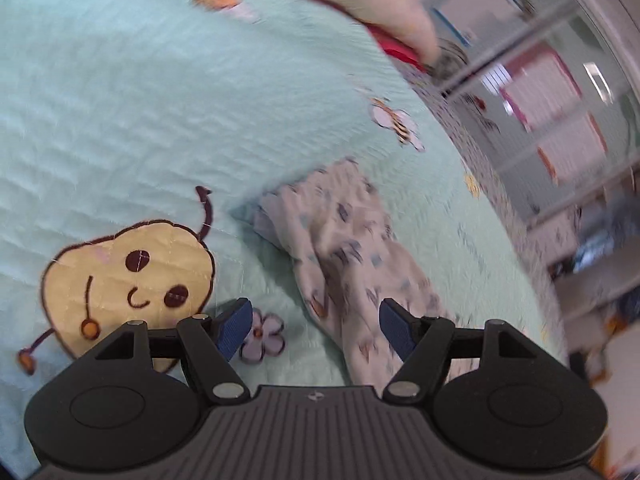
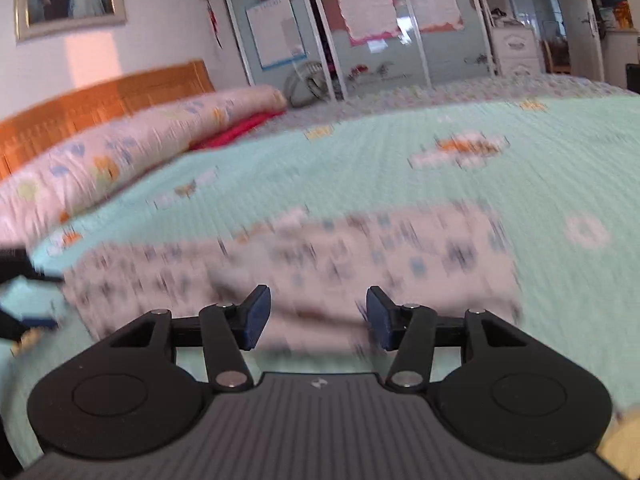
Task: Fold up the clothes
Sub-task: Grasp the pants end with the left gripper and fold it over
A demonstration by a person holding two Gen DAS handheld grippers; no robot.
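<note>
A pale patterned garment with small blue and orange prints lies on the mint-green bedspread. In the left wrist view it runs from mid-frame down between the fingers of my left gripper, which is open and holds nothing. In the right wrist view the same garment lies spread out and blurred just beyond my right gripper, which is open and empty above its near edge. The other gripper shows at the far left of that view.
A rolled floral quilt and a red cloth lie by the orange wooden headboard. Mirrored wardrobe doors stand beyond the bed. A cartoon bee patch is sewn on the bedspread.
</note>
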